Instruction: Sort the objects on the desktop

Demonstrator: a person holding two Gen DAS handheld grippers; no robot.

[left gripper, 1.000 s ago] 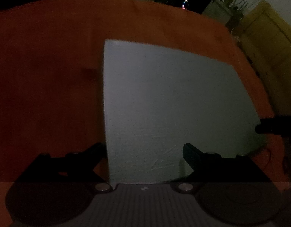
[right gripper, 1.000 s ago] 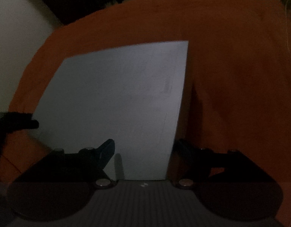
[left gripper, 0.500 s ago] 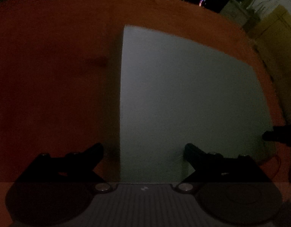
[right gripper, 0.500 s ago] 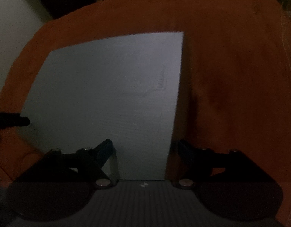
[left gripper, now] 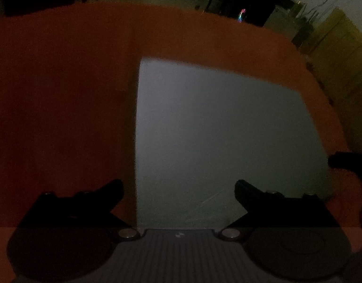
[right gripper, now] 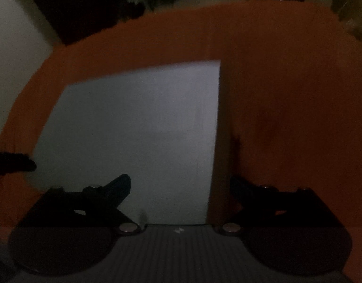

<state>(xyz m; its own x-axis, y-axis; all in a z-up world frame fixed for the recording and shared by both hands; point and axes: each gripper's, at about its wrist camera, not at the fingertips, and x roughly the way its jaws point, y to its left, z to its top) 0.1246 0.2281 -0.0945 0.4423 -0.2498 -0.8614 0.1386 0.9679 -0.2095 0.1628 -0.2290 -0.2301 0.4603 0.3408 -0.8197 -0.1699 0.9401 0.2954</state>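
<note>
On the orange desk (left gripper: 63,94) lies a pale flat sheet (left gripper: 216,129), filling the centre of both wrist views. Left tongs (left gripper: 178,188) gape wide over its left edge, empty. Right tongs (right gripper: 181,186) are opening astride its right edge, pads clear. Each sits at the sheet's near corners, so neither hand looks nearer.

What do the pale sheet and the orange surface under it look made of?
Sheet: probably paper or thin card, matte, flat with crisp straight edges; dim light leaves it open. Orange surface: likely a cloth or felt cover, dull and without glare; the weave is not visible.
</note>
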